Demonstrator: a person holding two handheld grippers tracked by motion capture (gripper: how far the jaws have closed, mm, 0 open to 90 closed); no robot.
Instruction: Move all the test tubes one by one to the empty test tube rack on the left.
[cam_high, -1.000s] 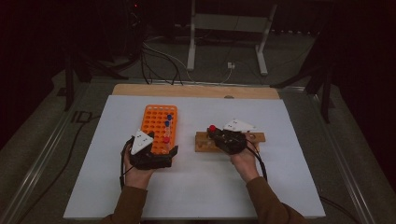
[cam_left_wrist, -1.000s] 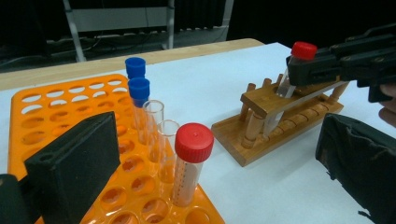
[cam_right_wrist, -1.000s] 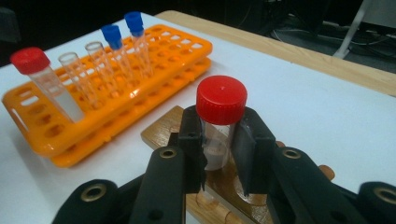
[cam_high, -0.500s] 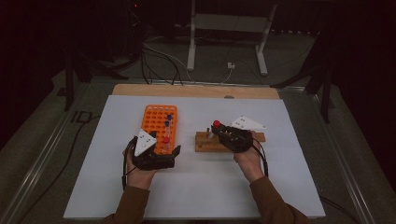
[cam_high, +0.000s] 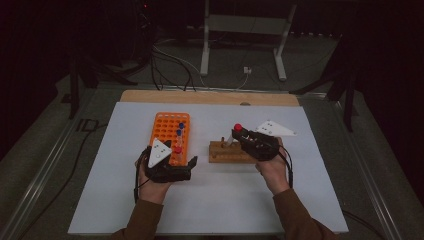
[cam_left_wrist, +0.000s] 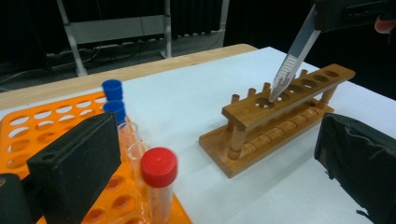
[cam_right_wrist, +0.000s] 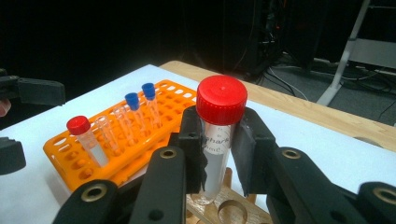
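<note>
— White tabletop (cam_high: 210, 200), dark room behind it. What is sitting nearest its front edge?

— Left gripper (cam_high: 170, 167) is resting at the orange tube rack's (cam_high: 167, 127) near end, jaws spread wide, gripping nothing.

— And further in?

— Right gripper (cam_high: 240, 136) is pinching a red-capped test tube (cam_right_wrist: 219, 135) firmly between its jaws, tilting it with its tip entering a hole of the wooden rack (cam_high: 227, 152) mid-table. Blue-capped tubes (cam_right_wrist: 140, 109) are standing in the orange tube rack's far half.
</note>
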